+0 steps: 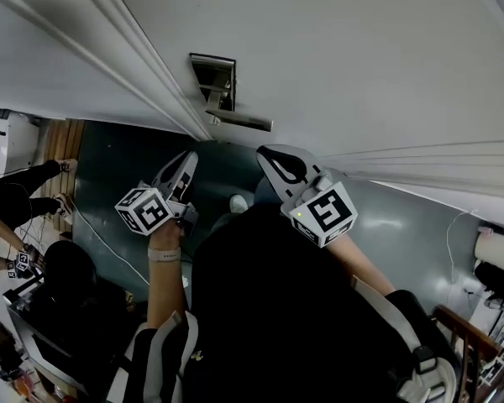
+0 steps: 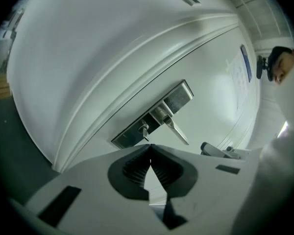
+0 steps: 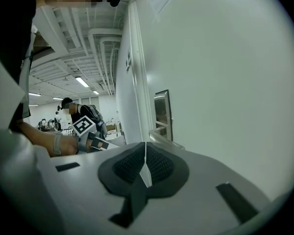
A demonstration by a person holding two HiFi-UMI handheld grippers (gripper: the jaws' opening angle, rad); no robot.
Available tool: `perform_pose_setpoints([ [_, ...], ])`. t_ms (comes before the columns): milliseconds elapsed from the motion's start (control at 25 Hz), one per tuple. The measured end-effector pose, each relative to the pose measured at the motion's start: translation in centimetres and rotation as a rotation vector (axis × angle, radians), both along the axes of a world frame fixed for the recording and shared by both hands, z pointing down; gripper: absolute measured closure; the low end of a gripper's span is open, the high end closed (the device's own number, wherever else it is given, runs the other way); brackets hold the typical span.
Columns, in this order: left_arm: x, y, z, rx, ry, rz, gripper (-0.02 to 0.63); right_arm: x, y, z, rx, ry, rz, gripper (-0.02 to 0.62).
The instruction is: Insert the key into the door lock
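Observation:
The steel lock plate (image 1: 213,81) sits on the white door (image 1: 336,65), with its lever handle (image 1: 240,122) just below. In the left gripper view the lock plate (image 2: 152,115) shows a small key (image 2: 144,130) sticking out of the keyhole, beside the lever handle (image 2: 177,129). My left gripper (image 2: 150,146) is shut with nothing between its pads, a short way off the key and pointed at it. My right gripper (image 3: 146,144) is shut and empty too, held along the door beside the lock plate (image 3: 162,109). In the head view the left gripper (image 1: 183,171) and right gripper (image 1: 279,163) both hang below the handle.
The door frame moulding (image 1: 143,61) runs along the left of the lock. Dark floor (image 1: 118,183) lies below, with a white cable (image 1: 101,242) across it. Other people (image 1: 13,196) and a desk stand at the far left. A railing (image 1: 479,342) is at the right.

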State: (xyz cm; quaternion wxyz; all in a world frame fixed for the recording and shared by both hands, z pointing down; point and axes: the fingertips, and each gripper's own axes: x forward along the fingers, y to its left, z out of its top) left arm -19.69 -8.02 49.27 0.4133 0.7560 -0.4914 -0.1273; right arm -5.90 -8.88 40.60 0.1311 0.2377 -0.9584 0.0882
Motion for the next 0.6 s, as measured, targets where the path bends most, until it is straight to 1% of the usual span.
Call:
perform_pose_setpoints([
  [320,-1.5,2.4,-2.7,0.065,-0.249,-0.031,0.597,-3.8,1.3,-1.0,0.022,-0.007,-0.100,0.577],
  [600,-3.5,3.9,-5.4,0.128,-0.470,-0.102,0.597,-6.3,2.1,-2.7,0.047,-0.018,-0.161,0.577],
])
